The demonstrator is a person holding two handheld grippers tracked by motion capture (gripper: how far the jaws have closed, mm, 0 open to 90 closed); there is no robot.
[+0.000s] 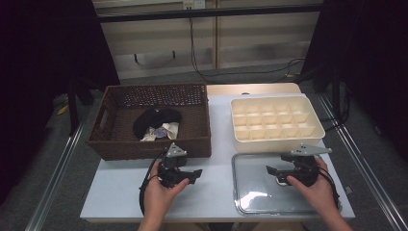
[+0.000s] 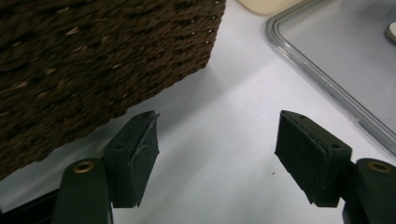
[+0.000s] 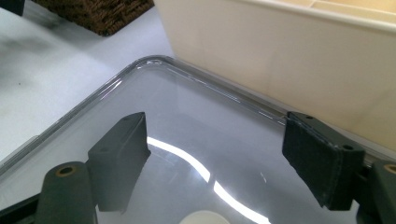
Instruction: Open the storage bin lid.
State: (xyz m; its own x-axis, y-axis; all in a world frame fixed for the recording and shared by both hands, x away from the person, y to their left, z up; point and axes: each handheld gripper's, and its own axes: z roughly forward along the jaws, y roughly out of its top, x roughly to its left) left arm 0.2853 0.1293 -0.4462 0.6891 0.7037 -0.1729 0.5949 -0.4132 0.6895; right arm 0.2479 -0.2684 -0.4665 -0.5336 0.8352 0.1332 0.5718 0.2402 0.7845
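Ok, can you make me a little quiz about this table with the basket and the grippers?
1. True or false: the left gripper holds something.
2. What lies in the wicker basket: A socks, B apples, C spoons?
3. Which thing is the right gripper over?

Key: 1 false, it is open with nothing between its jaws. 2 A, a black sock and a pale one. 3 The clear lid, in front of the cream divided box.

Light falls from above onto the white tabletop (image 1: 219, 192), leaving the room's left and right sides dark. A curved white glare streaks the clear plastic lid (image 3: 187, 121). The dark woven basket (image 2: 93, 60) looks soft and blurred up close.
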